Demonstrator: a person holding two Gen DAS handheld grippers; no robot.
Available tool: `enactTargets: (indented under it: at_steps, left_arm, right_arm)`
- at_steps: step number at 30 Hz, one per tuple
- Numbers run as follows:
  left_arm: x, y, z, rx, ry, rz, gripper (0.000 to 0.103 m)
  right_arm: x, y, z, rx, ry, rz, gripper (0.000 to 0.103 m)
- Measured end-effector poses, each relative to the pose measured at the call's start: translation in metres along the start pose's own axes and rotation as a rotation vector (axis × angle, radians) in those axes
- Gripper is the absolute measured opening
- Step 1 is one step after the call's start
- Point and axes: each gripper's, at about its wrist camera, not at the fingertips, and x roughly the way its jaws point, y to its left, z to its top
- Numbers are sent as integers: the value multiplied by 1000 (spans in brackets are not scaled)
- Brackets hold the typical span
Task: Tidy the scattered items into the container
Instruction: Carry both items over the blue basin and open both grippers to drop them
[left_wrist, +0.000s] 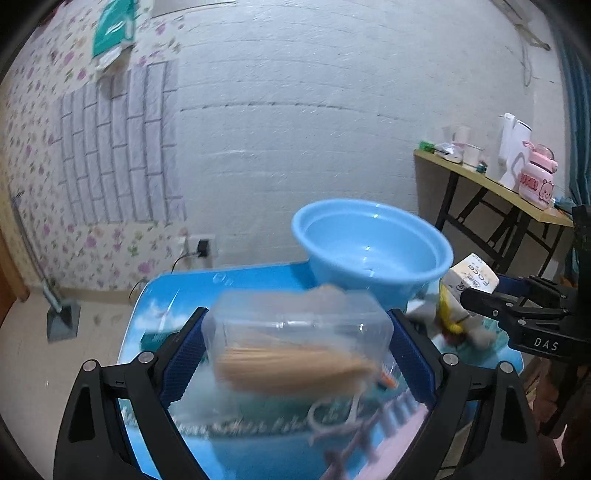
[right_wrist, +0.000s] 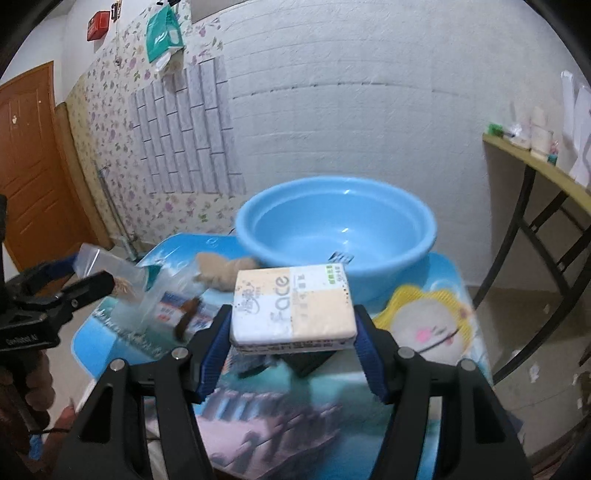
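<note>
An empty light-blue basin (left_wrist: 373, 245) (right_wrist: 336, 229) stands at the far side of a small picture-printed table (left_wrist: 258, 435) (right_wrist: 280, 413). My left gripper (left_wrist: 297, 339) is shut on a clear plastic box of toothpicks (left_wrist: 295, 350), held above the table; the box also shows in the right wrist view (right_wrist: 107, 269). My right gripper (right_wrist: 293, 328) is shut on a white and beige tissue pack (right_wrist: 291, 308) just in front of the basin; the pack also shows in the left wrist view (left_wrist: 471, 278).
A yellow-haired plush doll (right_wrist: 428, 321) lies on the table's right side. A beige plush piece (right_wrist: 221, 271), a small packet (right_wrist: 177, 306) and a black object (right_wrist: 306, 360) lie on the table. A folding side table (left_wrist: 495, 184) with cups and a pink bottle stands at right.
</note>
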Motion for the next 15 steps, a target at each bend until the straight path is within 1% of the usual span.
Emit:
enactTargets:
  at_steps: [5, 9, 11, 15]
  left_arm:
    - [15, -12, 21, 4, -9, -28, 93]
    - [28, -23, 39, 21, -14, -39, 93]
    - [38, -31, 49, 28, -13, -46, 93]
    - [64, -44, 65, 38, 1, -57, 93]
  right_arm:
    - [0, -19, 15, 34, -20, -10, 62]
    - [7, -29, 26, 47, -24, 4, 62]
    - [14, -32, 29, 46, -19, 4, 62]
    - [38, -44, 34, 67, 20, 13, 62]
